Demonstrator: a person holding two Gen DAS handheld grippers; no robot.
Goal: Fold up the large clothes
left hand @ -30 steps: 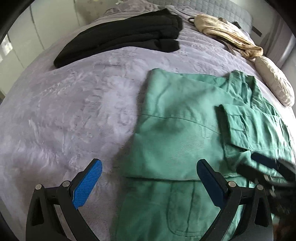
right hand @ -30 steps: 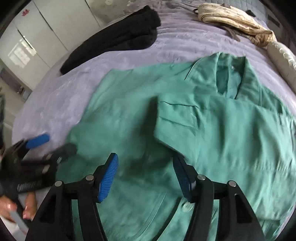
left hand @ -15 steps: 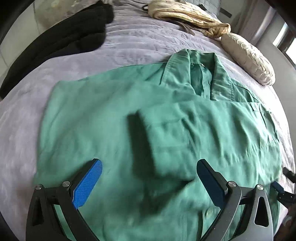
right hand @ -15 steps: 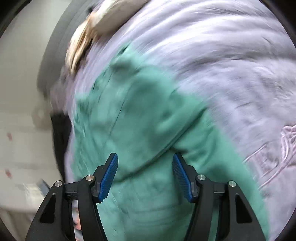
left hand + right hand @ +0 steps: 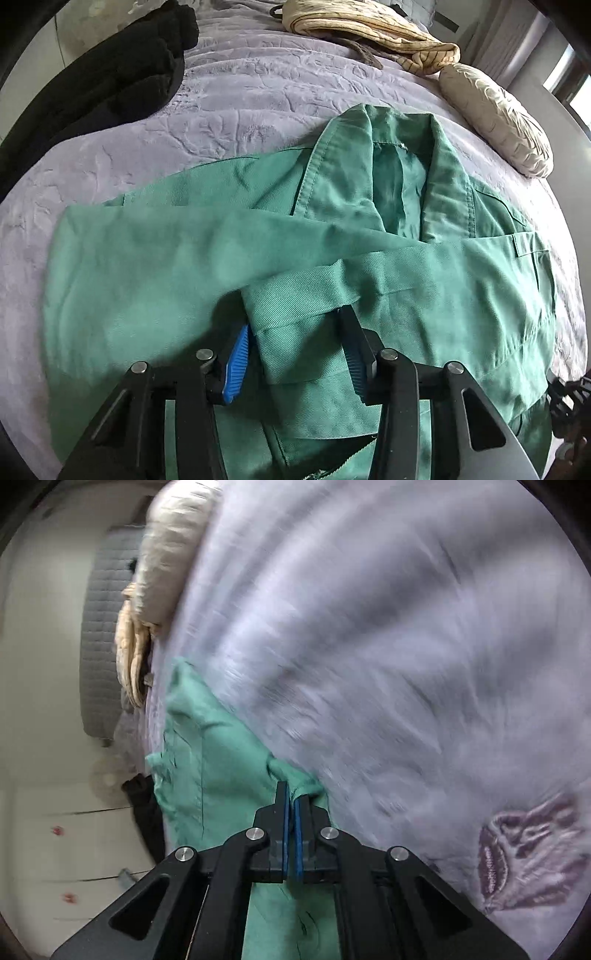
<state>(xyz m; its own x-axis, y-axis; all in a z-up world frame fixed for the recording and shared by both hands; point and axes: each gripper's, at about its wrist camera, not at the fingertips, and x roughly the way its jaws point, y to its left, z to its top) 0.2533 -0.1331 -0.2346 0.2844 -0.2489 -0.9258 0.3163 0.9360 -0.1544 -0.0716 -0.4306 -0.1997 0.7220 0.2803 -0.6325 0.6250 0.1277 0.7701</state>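
A green jacket (image 5: 192,273) lies spread on the purple bedspread (image 5: 240,99), collar toward the far side, one sleeve folded across its front. My left gripper (image 5: 295,332) is partly closed around that sleeve's cuff (image 5: 295,310), which sits between the blue pads. My right gripper (image 5: 291,805) is shut on a pinch of the jacket's edge (image 5: 303,786) at the jacket's right side; the jacket (image 5: 207,753) runs off to the left in that blurred view.
A black garment (image 5: 110,74) lies at the far left of the bed. A beige striped garment (image 5: 369,29) and a cream pillow (image 5: 495,114) lie at the far right. A grey quilted headboard (image 5: 99,627) and white cupboards stand beyond the bed.
My left gripper has moved in over the jacket and narrowed around the sleeve cuff. My right gripper has swung to the jacket's right edge and shut on the fabric.
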